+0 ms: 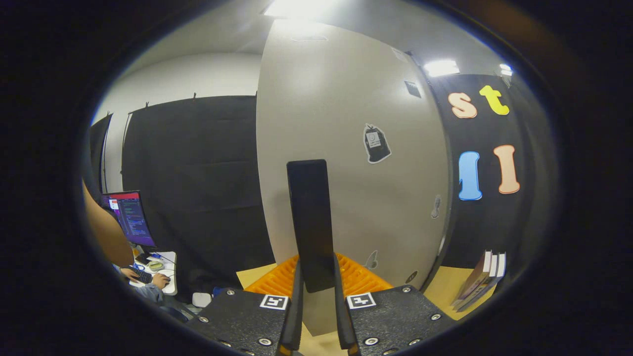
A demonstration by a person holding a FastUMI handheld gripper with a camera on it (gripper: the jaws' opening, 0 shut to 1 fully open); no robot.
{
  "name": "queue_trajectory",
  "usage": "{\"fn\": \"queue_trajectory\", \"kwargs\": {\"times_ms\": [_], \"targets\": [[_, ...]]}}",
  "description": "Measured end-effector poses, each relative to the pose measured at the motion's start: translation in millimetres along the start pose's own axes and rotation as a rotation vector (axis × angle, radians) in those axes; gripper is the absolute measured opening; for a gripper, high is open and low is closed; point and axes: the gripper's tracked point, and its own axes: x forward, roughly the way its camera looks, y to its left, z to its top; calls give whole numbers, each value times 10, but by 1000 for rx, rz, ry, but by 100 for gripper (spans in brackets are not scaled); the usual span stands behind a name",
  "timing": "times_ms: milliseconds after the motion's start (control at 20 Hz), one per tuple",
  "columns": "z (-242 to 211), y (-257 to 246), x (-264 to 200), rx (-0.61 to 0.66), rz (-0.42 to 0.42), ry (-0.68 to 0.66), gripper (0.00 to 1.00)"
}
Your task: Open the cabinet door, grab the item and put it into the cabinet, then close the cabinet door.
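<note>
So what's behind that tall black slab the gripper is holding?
Behind the black slab, pinched in the gripper, stands the pale cabinet door, and lower down an orange ridged rack. The slab covers the rack's middle.

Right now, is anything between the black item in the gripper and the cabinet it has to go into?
The gripper is shut on the black slab. Just beyond it stands the cabinet door, its flat face toward the fingers; I cannot see the opening from here.

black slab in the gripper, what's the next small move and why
Probably carry it forward toward the cabinet. The gripper is shut on the black slab, held upright; the grey cabinet panel stands just beyond, with the orange rack below.
</note>
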Motion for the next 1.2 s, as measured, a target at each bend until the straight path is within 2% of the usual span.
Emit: {"fn": "queue_trajectory", "kwargs": {"times_ms": [500, 750, 850, 950, 1050, 1200], "targets": [[19, -217, -132, 52, -177, -35, 30], [105, -511, -165, 57, -356, -104, 43], [93, -491, -185, 95, -387, -108, 44], [79, -564, -241, 84, -443, -106, 56], [78, -658, -333, 47, -518, -115, 81], [151, -626, -525, 69, -646, -200, 85]]}}
